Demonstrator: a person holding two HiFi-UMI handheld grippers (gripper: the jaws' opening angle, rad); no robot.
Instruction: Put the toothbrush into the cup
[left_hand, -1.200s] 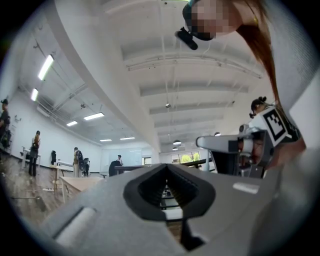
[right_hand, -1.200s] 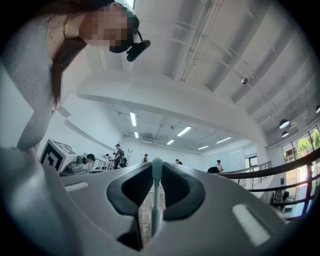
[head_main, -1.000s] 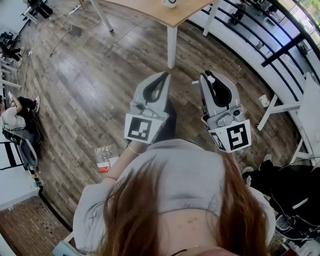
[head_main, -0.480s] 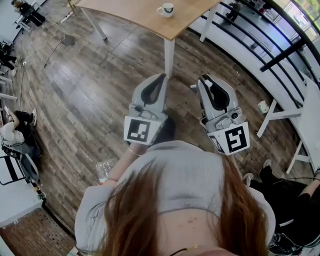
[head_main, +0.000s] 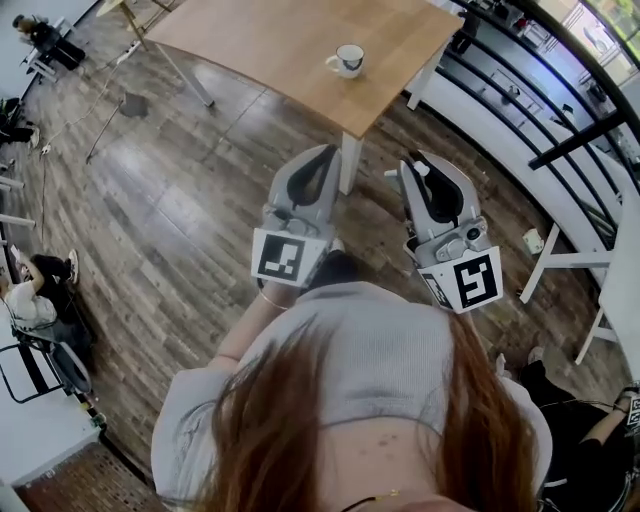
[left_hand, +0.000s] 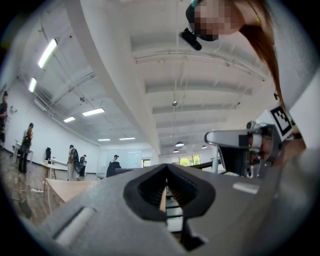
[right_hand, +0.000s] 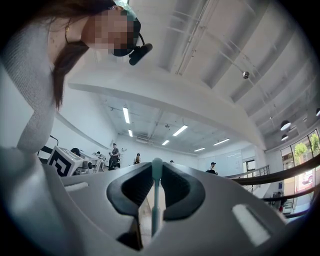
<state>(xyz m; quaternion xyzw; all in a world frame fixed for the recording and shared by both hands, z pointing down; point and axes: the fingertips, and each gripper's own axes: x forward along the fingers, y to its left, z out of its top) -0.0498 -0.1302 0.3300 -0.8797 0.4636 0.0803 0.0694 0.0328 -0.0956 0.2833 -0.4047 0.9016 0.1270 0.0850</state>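
Observation:
A white cup (head_main: 347, 60) with a dark print stands near the edge of a wooden table (head_main: 270, 40), ahead of both grippers in the head view. Both are held side by side at chest height, short of the table. My right gripper (head_main: 412, 162) is shut on a pale green toothbrush (right_hand: 155, 195), whose handle runs up between the jaws and ends at their tips (right_hand: 156, 166). My left gripper (head_main: 325, 152) is shut with nothing between its jaws (left_hand: 167, 167). From the left gripper view a corner of the table (left_hand: 60, 187) shows, but the cup does not.
The table's white leg (head_main: 349, 160) stands just ahead of the grippers on the wood floor (head_main: 180, 200). White benches and a black railing (head_main: 560, 150) line the right side. A person (head_main: 25, 300) sits on the floor at the far left. Other people stand far off.
The table and cup have slid further into the head view and lie nearer as the person walks forward. Both grippers keep the same pose and grip.

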